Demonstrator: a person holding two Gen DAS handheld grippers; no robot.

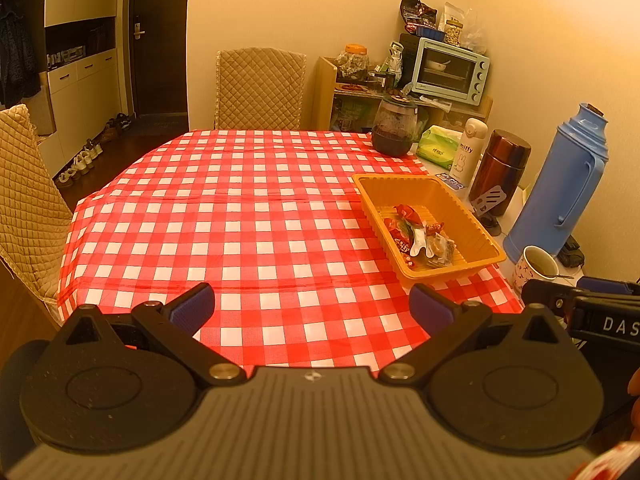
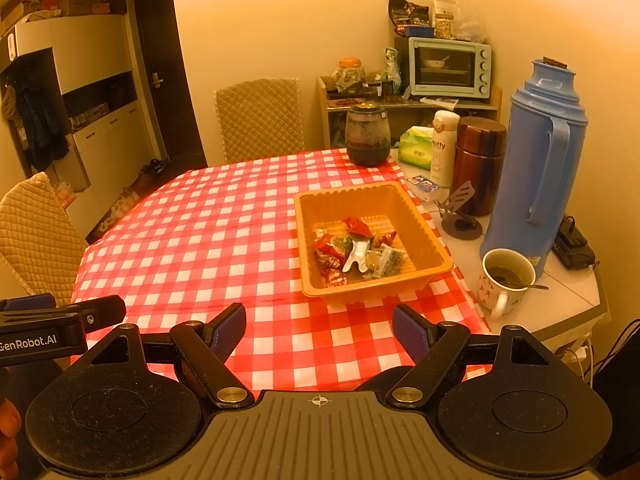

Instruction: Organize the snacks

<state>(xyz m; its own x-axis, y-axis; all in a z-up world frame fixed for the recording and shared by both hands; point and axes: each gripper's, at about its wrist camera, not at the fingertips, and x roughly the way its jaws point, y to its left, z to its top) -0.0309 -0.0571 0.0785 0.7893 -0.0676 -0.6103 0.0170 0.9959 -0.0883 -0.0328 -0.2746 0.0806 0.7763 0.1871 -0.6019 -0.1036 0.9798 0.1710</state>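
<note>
An orange plastic tray [image 1: 478, 224] [image 2: 424, 240] sits on the right side of the red-and-white checked tablecloth [image 1: 240, 216] [image 2: 224, 232]. Inside it lie several wrapped snacks [image 1: 416, 236] [image 2: 356, 252], red, white and clear. My left gripper [image 1: 312, 312] hovers open over the cloth's near edge, left of the tray, nothing between its blue pads. My right gripper [image 2: 319, 332] is open too, just short of the tray's near rim, empty. Each gripper's side shows at the edge of the other's view.
Right of the tray stand a mug with a spoon [image 2: 506, 280], a blue thermos [image 2: 540, 168], a brown flask [image 2: 478, 164], a white bottle [image 2: 442, 146], tissues [image 2: 416, 148] and a dark jar [image 2: 367, 136]. Quilted chairs [image 1: 260, 88] [image 1: 28, 208] flank the table. A toaster oven [image 1: 450, 70] sits behind.
</note>
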